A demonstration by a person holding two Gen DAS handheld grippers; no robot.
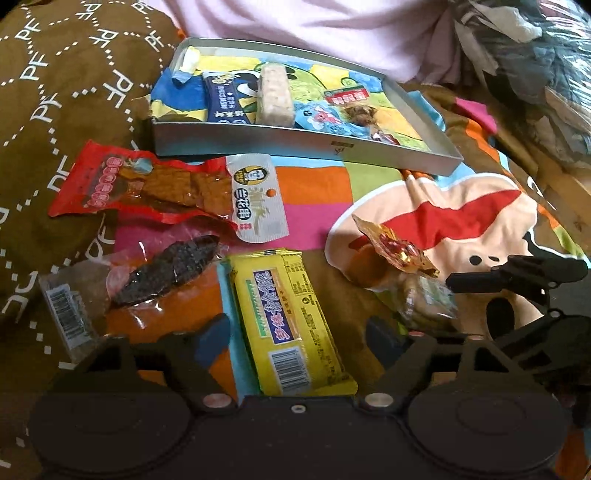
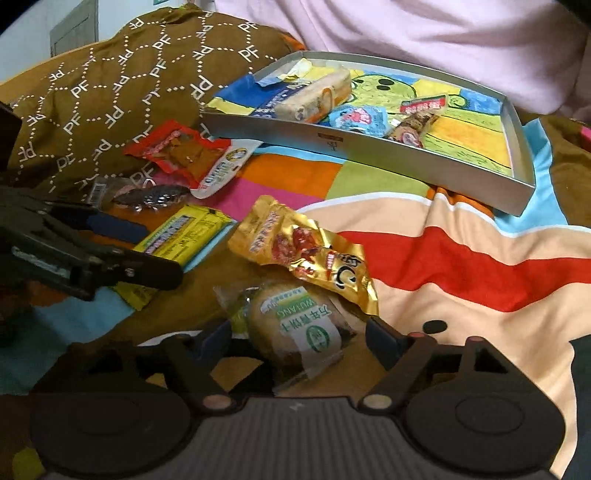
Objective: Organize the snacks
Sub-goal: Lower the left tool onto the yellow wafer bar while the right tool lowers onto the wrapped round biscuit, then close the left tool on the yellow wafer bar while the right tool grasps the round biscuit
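Note:
A grey box lid (image 1: pixel 306 142) (image 2: pixel 369 151) lies on the bedspread and holds several snacks. My left gripper (image 1: pixel 295 336) is open, its fingers on either side of a yellow cracker pack (image 1: pixel 291 321) (image 2: pixel 184 232). My right gripper (image 2: pixel 299 339) is open around a clear-wrapped round pastry with a green label (image 2: pixel 295 328) (image 1: pixel 424 299). A gold snack pouch (image 2: pixel 306 247) (image 1: pixel 399 251) rests on the pastry's far end. A red tofu pack (image 1: pixel 140 188) (image 2: pixel 177 151), a white-labelled pack (image 1: pixel 258 199) and a dark dried-fruit pack (image 1: pixel 166 269) (image 2: pixel 155 195) lie to the left.
A brown patterned pillow (image 1: pixel 55 92) (image 2: pixel 110 81) sits at the left. A pink quilt (image 1: pixel 314 29) (image 2: pixel 424 33) lies behind the lid. Crumpled dark plastic (image 1: pixel 535 55) is at the far right. The colourful cartoon bedspread (image 2: pixel 461 266) lies beneath everything.

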